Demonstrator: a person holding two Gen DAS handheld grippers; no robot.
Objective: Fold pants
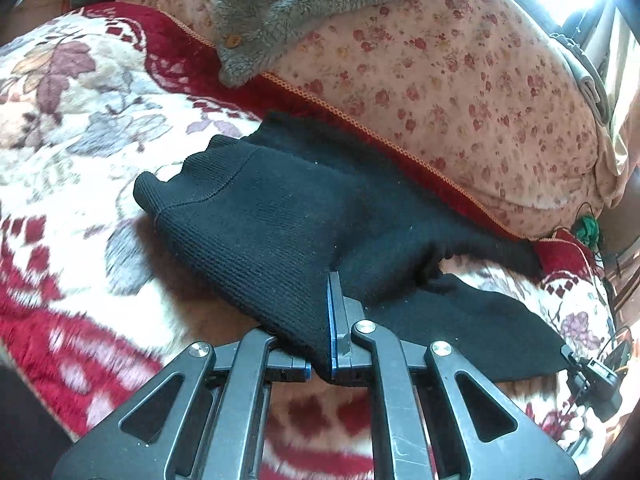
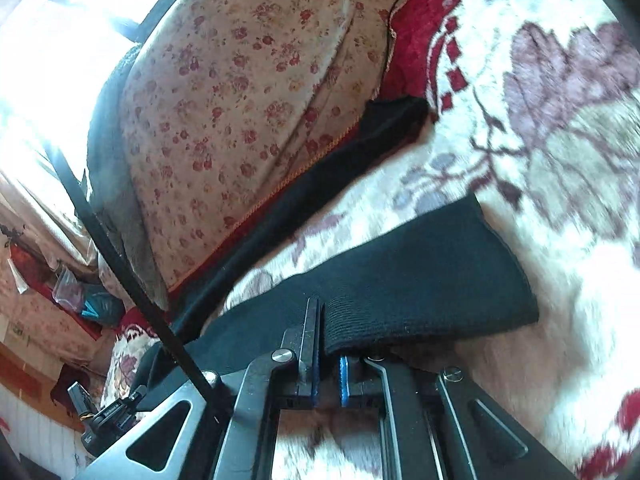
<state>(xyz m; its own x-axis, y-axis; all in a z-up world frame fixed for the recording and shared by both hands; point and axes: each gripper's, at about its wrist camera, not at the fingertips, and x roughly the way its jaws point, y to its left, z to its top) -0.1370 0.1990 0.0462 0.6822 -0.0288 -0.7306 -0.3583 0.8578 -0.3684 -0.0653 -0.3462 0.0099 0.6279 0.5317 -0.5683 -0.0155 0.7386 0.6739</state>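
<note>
The black knit pants (image 1: pixel 280 216) lie on the bed, on the red and cream flower blanket (image 1: pixel 72 128), just beside the big pillow with small pink flowers (image 1: pixel 460 92). I will use that pillow as my landmark. One long dark part runs right along the foot of the pillow, touching its red edge. The wide ribbed end points away from the pillow. A grey fuzzy garment with buttons (image 1: pixel 280 12) rests on top of the pillow, well apart from the pants.

The left hand-held gripper (image 1: pixel 334 312) is pinched tight on a fold of the pants, on the side far from the pillow. The cloth bunches up where the jaws bite it. The right hand-held gripper (image 2: pixel 320 320) is squeezed closed on the ribbed edge of the other part of the pants, also on the side away from the pillow.

The pants look soft, light and floppy. They will sag and stretch between the two grips, and they will not keep a shape by themselves. The fuzzy blanket may drag on the knit and pull it crooked. The ribbed edges look thicker, so I think they are the best places to hold, one at each side, to keep the fold straight
</note>
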